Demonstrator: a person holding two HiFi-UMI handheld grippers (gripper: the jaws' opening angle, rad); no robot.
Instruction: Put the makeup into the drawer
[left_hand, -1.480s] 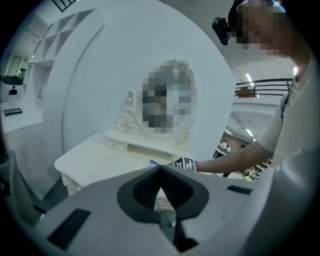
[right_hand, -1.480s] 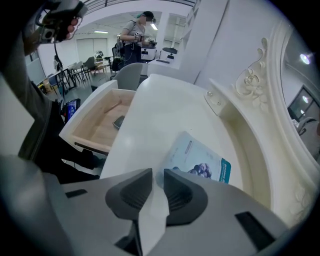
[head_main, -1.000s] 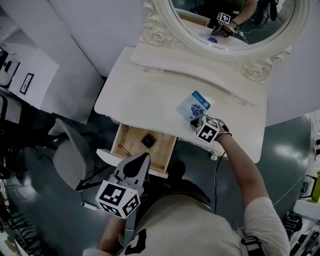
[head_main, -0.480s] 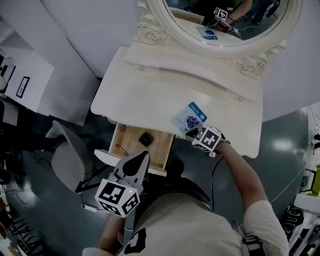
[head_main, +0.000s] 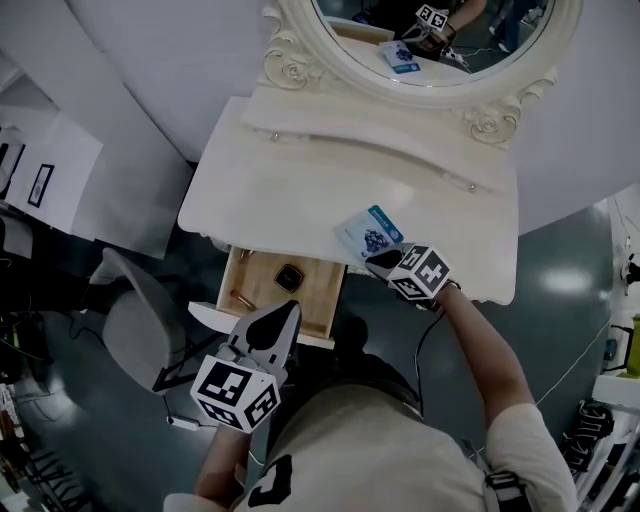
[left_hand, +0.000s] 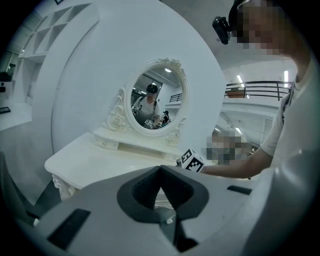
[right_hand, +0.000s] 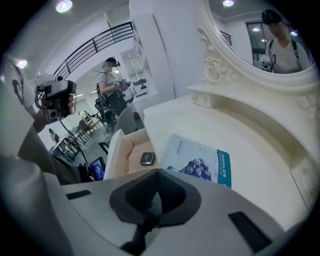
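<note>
Pale-blue flat sachet (head_main: 368, 234) with a blueberry print, probably a face mask. Its long axis has the teal end pointing away from the drawer (head_main: 275, 305). The right gripper (head_main: 385, 262) pinches its edge; the left gripper (left_hand: 160, 169) has its jaws together, empty.

The cream-white vanity tabletop (head_main: 300, 190) carries an oval carved-frame mirror (head_main: 283, 62) at its back. Near the front edge is a flat white-and-blue packet (head_main: 368, 233) — whether it lies flat is unclear.

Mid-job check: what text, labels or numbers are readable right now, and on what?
Packet, teal band: print there, too small to read.
Marker cubes: black-and-white square patterns only, no letters.
Framed card at far left: too small to read.
Nothing else legible.
</note>
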